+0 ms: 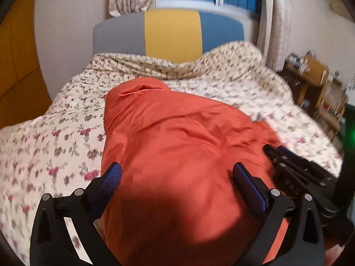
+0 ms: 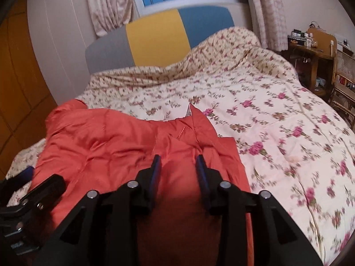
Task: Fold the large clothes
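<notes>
Across lower centre of both views, orange padded jacket (image 1: 184, 146): soft, bulky, slippery; left gripper (image 1: 177, 173) spread wide, right gripper (image 2: 178, 166) part-open astride fabric, best pinched at hem.

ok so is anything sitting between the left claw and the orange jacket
Nothing visible. The left claw is open with the orange jacket directly between and beyond its fingers, on the floral quilt. The right claw sits at the jacket's other side, not in the left one's path.
</notes>
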`<action>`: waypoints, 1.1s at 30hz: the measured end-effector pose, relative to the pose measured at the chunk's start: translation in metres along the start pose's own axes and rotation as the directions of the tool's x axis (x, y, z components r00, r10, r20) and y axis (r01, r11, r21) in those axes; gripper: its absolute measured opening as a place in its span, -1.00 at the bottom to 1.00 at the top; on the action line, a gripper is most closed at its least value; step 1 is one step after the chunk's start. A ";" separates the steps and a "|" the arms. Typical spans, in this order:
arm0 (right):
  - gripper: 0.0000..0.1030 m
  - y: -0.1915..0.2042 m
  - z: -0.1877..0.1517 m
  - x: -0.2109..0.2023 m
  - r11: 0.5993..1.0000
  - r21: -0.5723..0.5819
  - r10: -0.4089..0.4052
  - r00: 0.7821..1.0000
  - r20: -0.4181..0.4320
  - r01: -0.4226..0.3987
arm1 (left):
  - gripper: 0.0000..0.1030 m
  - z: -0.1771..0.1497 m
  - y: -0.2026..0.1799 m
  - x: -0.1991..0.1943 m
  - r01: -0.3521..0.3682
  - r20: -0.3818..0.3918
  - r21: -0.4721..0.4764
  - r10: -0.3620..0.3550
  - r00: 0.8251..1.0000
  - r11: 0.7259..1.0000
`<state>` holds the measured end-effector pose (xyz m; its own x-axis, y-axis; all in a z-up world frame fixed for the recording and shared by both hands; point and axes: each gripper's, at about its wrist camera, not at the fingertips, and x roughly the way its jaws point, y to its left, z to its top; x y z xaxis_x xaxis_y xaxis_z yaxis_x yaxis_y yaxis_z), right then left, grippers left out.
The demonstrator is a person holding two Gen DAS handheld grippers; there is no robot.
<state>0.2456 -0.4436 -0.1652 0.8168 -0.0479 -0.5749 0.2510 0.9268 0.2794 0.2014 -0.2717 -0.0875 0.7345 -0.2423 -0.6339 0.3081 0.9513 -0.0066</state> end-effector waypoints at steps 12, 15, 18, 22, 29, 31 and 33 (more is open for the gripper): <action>-0.18 -0.007 -0.024 -0.007 1.000 0.028 -0.007 1.000 -0.007 0.007 | 0.94 -0.045 -0.012 -0.003 -0.010 0.137 0.097 -0.003 0.991 0.995; -0.15 -0.011 -0.022 -0.008 0.999 0.047 0.019 1.000 -0.016 -0.018 | 0.94 -0.045 -0.014 -0.004 -0.007 0.132 0.098 -0.006 0.991 0.995; -0.11 -0.012 -0.014 -0.015 0.999 0.045 0.025 0.999 -0.045 -0.023 | 0.94 -0.034 -0.013 -0.011 0.022 0.063 0.114 -0.029 0.998 0.993; -0.09 -0.012 0.016 -0.044 0.999 0.029 0.038 0.999 0.018 -0.039 | 0.93 -0.003 -0.004 -0.023 0.074 0.015 0.102 -0.076 0.997 0.992; -0.11 0.002 0.061 -0.007 1.000 -0.005 0.024 0.997 -0.071 -0.025 | 0.94 0.066 -0.005 0.020 -0.088 0.015 0.103 0.087 0.996 0.991; -0.11 0.004 0.059 0.018 1.000 -0.025 0.000 0.993 -0.120 -0.003 | 0.94 0.071 -0.005 0.047 -0.127 -0.042 0.104 0.131 0.990 0.986; -0.13 0.000 0.049 0.037 1.000 -0.011 -0.007 0.989 -0.149 0.006 | 0.94 0.071 -0.004 0.069 -0.119 -0.107 0.119 0.132 0.986 0.986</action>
<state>0.3009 -0.4634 -0.1485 0.7283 0.0015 -0.6853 0.2503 0.9304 0.2680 0.2939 -0.3057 -0.0765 0.6999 -0.0933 -0.7081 0.2886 0.9438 0.1609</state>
